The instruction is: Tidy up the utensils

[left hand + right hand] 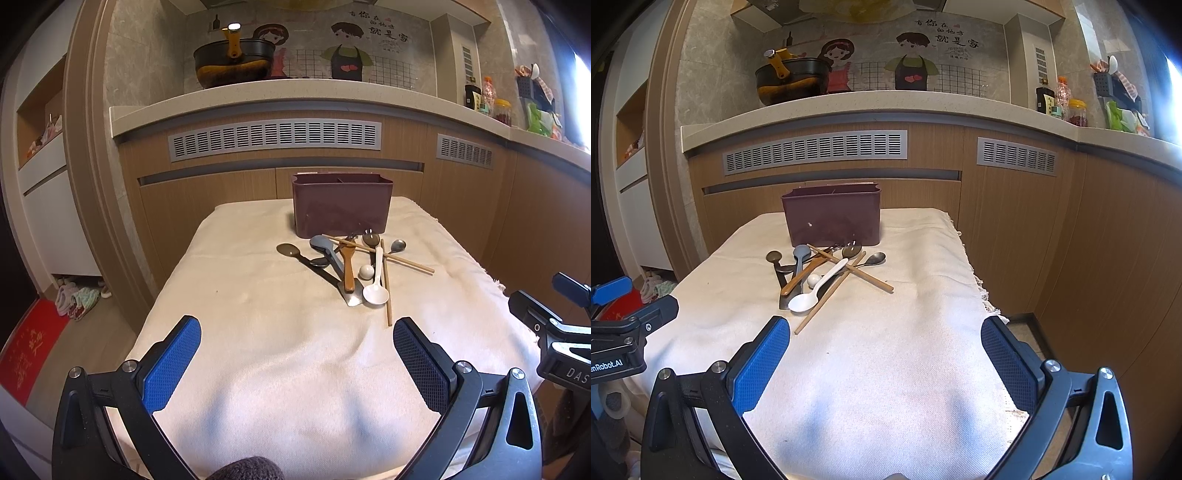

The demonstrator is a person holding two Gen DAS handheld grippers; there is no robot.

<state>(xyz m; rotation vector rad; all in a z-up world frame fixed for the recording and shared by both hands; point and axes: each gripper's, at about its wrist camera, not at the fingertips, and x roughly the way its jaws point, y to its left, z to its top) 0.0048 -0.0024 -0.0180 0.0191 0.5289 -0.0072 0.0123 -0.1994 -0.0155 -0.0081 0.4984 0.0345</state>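
Both grippers hover low over the near end of the bench (258, 369), draped in a cream woven cloth, and nothing is in hand. The left gripper (297, 339) has its blue-padded fingers (173, 362) spread wide and empty; the right gripper (885, 339) shows the same wide, empty spread. That looks like a ready stance, both cameras squared on the work ahead.

The work is a tangled heap of utensils (351, 262) lying on the cloth just in front of the dark maroon plastic utensil caddy (341, 203), which stands upright at the far end with its divided top open. In the heap: a white plastic spoon (376, 291) nearest the grippers, a wooden-handled tool (348, 266), a grey-blue spoon (321, 243), several dark metal spoons, and 2 pale wooden chopsticks (386, 284) crossing over the rest.

The caddy seems empty, so sorting has not begun. My call: the white spoon or a chopstick lies on top, the easiest first pick.
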